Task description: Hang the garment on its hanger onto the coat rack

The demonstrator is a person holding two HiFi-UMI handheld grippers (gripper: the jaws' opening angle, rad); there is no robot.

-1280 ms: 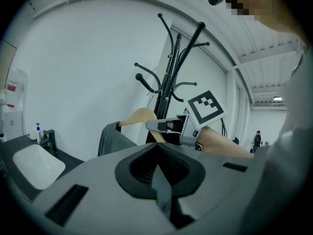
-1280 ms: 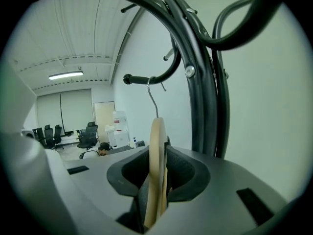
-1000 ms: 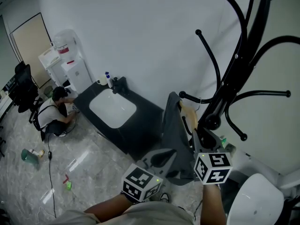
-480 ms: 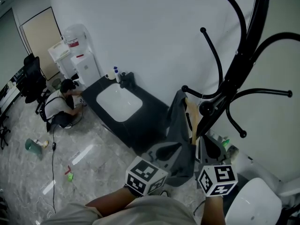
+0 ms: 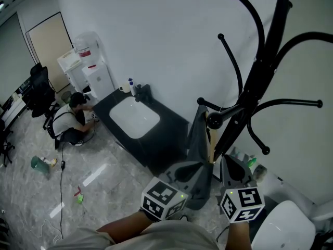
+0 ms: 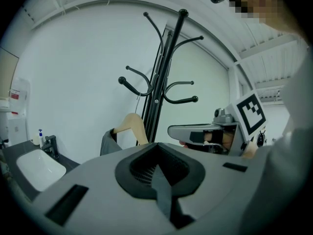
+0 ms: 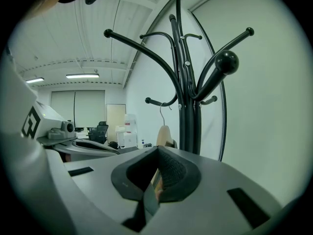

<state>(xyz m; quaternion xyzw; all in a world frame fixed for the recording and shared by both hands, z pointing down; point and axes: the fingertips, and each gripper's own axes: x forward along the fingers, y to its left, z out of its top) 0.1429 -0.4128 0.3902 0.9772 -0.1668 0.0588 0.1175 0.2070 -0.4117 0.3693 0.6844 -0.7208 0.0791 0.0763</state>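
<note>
- We hold the left gripper (image 6: 157, 174) w/ jaws closed tight on a grey fold of the garment (image 5: 196, 149), low on the cloth.
- The right gripper (image 7: 155, 179) is closed too. Its 2 jaws pinch the wooden hanger (image 7: 164, 133), and tan wood shows in the slit between the pads.
- The garment hangs draped over the hanger, up in the air just beside the coat rack (image 5: 260, 72), on its left in the head view.
- The hanger's wire hook (image 7: 160, 112) points up near 1 of the rack's lower arms. We can't tell if it touches.
- The 2 grippers sit side by side below the garment, marker cubes toward us. The right one is nearest the rack's pole.
- A rack arm w/ a round knob (image 5: 214, 120) sticks out toward us, just right of the hanger's top.
- In the bg: a black counter (image 5: 166, 134) w/ a white basin (image 5: 134, 120) against the wall, a water dispenser (image 5: 89, 66) at its far end, and a person (image 5: 70, 123) crouching on the floor beside it.
</note>
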